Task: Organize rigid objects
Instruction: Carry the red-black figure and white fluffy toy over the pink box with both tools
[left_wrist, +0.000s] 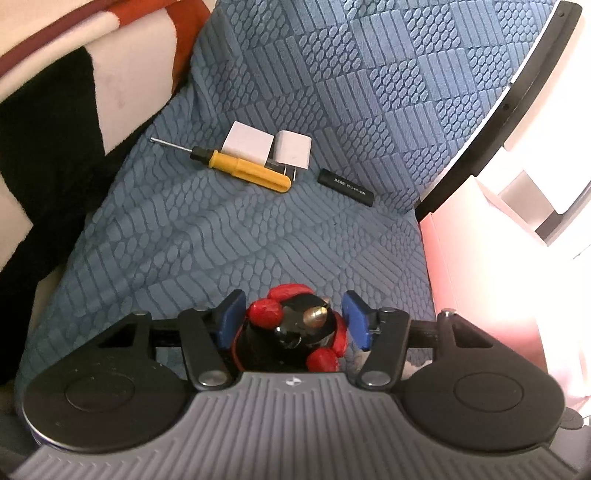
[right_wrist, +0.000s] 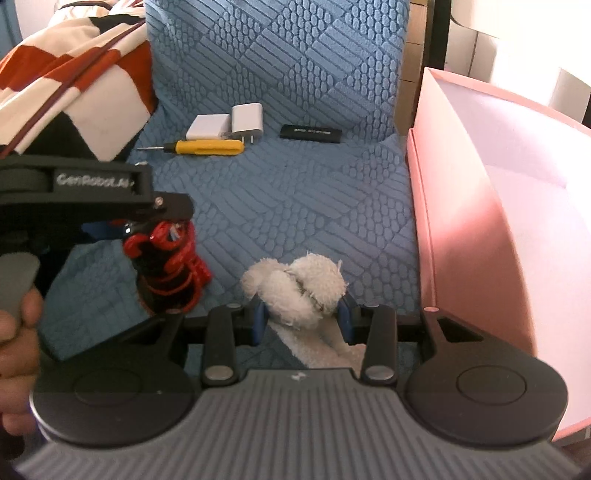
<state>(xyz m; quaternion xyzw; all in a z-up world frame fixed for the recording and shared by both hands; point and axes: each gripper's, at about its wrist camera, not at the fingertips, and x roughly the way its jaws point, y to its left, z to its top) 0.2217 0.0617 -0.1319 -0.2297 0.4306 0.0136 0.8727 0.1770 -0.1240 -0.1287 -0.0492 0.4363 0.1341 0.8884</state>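
Straddling glossy black toy (left_wrist: 291, 332) w/ gap, left tongs (left_wrist: 295, 325), right tongs (right_wrist: 301, 319) pinching fluffy plush (right_wrist: 295, 288)

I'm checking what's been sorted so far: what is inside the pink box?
The pink box shows only bare pale inner walls and floor in the right wrist view; no items visible. Its near corner is hidden behind the right gripper.

A yellow-handled screwdriver (left_wrist: 240, 168) lies flat beside two white plug adapters (left_wrist: 271, 149); a black rectangular stick (left_wrist: 345, 185) lies apart, rightward, on blue cloth.
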